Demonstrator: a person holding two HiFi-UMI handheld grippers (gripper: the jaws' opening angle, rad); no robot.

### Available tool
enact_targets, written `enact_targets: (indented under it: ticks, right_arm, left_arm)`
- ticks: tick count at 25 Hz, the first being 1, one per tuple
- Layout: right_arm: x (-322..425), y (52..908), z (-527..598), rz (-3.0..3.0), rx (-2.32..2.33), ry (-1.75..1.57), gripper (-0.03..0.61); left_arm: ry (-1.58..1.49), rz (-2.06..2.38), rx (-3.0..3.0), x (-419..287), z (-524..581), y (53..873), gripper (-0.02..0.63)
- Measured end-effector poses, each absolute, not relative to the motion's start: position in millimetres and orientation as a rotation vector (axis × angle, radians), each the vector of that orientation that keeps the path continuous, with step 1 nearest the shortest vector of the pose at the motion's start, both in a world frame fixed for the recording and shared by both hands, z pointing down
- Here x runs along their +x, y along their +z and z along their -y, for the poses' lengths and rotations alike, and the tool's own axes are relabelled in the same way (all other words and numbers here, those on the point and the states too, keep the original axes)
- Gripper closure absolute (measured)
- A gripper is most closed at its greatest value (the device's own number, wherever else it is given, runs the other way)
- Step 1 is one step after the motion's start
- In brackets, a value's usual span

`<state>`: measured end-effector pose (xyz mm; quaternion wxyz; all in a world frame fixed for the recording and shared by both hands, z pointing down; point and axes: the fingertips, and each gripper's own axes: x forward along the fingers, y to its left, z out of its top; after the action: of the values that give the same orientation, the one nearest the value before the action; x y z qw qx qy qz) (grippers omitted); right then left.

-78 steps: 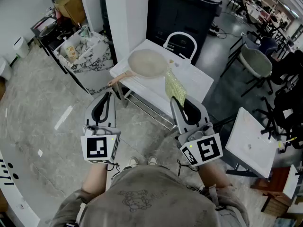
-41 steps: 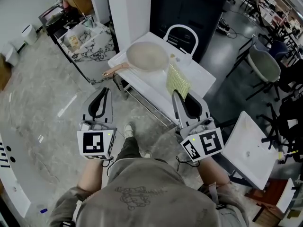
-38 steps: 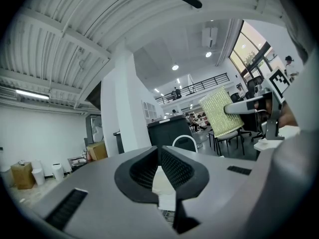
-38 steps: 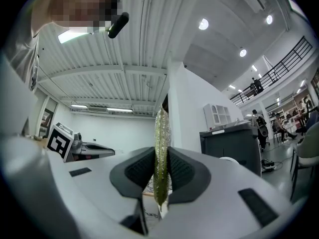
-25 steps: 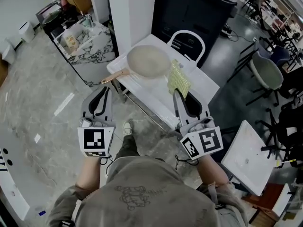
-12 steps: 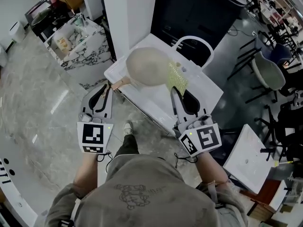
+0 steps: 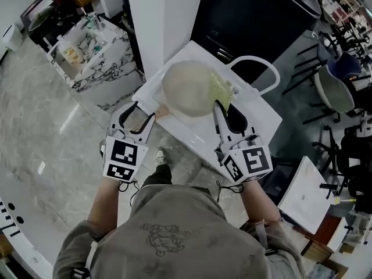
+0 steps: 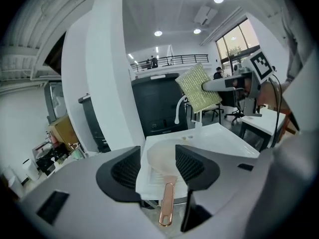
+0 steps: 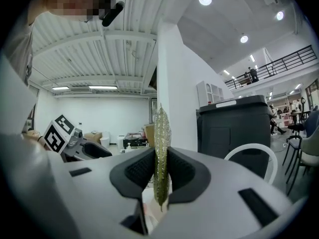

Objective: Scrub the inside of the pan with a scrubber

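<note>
A pale round pan [image 7: 187, 89] with a copper handle [image 7: 158, 111] lies on the white sink table [image 7: 261, 112]. My left gripper [image 7: 139, 113] hovers just short of the handle's end. Its jaws are opening, and nothing is pressed between them. Through the left gripper view the pan [image 8: 160, 157] and its handle [image 8: 167, 203] lie ahead, framed by the spread jaws of the left gripper [image 8: 157, 166]. My right gripper [image 7: 222, 106] is shut on a yellow-green mesh scrubber [image 7: 220, 86], held upright over the pan's right rim. The scrubber [image 9: 161, 143] stands edge-on between the pads.
A white arched faucet [image 7: 257, 64] rises at the table's back. Behind it stand a black cabinet [image 7: 261, 10] and a white pillar [image 7: 163, 16]. A marble-topped cart [image 7: 87, 54] is at the left; chairs [image 7: 337, 89] and another white table [image 7: 305, 185] at the right.
The person has stepped up to the table. The left gripper's jaws, shut before, have spread near the pan handle. The right gripper carried the scrubber over the pan's rim.
</note>
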<state>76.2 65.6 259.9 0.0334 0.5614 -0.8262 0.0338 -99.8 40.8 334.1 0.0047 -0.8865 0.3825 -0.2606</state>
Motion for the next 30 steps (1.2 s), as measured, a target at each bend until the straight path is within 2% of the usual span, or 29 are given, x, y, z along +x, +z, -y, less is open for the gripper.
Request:
enact_targets:
  ticks: [5,15,30]
  right_arm:
    - [70.9,279.5,-21.9,2.431,1.758,0.083,0.506]
    - [79.7,343.4,34.5,2.285,1.723,0.163,0.506]
    - [105.1,451.7,123.9,2.207,1.593,0.315,0.506]
  left_arm:
    - [-0.975,-1.007,-2.861,-96.8,-18.2,366.3,0.374]
    - [-1.274,-0.656,-2.91,-79.8,-7.4,435.6,0.357]
    - [-1.728,-0.545,-2.854,-65.0,0.0,526.2,0.354]
